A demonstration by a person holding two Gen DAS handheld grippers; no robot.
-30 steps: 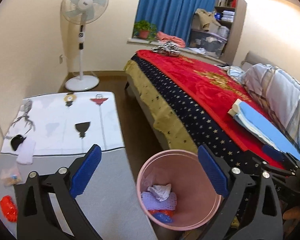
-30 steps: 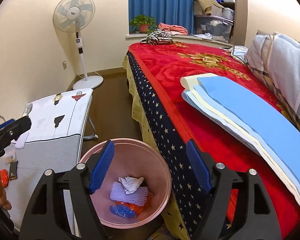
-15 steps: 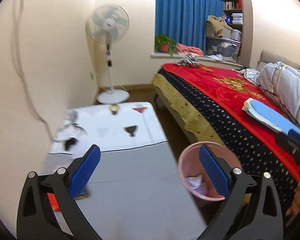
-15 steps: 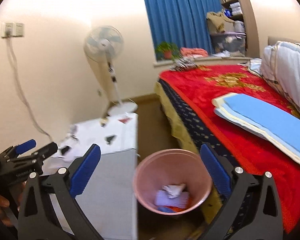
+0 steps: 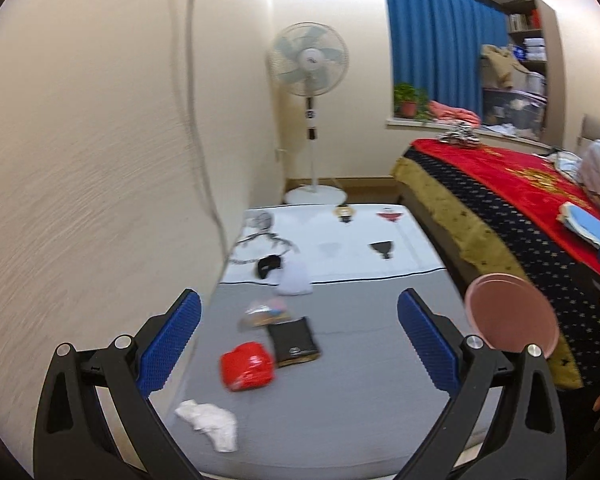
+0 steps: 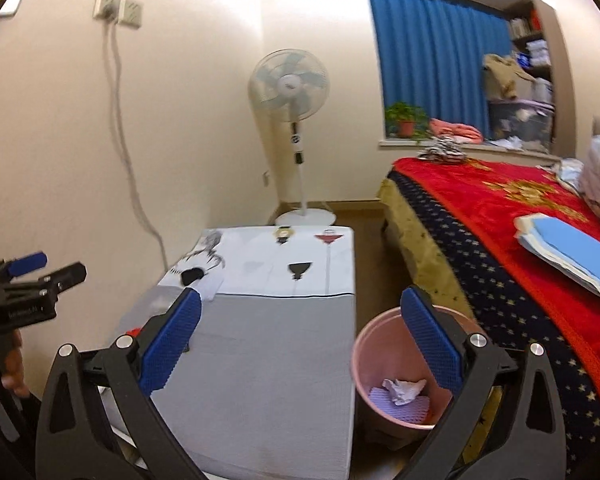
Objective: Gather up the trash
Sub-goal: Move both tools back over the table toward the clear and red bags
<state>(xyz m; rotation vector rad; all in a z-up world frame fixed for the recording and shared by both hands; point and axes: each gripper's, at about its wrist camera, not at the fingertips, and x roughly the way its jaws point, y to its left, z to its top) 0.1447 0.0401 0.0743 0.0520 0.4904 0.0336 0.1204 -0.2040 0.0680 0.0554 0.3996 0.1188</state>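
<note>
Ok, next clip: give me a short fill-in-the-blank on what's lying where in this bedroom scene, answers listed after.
1. The crumpled red wrapper lies on the grey ____.
2. The bin beside the bed is coloured ____.
3. Crumpled white paper already lies inside the ____.
4. Both the left gripper and the right gripper have jaws that are wide open and ____.

Missing words: table; pink; bin; empty

Smooth pink plastic bin [image 6: 364,364], crumpled white paper [image 5: 208,424], glossy red wrapper [image 5: 246,366]
</note>
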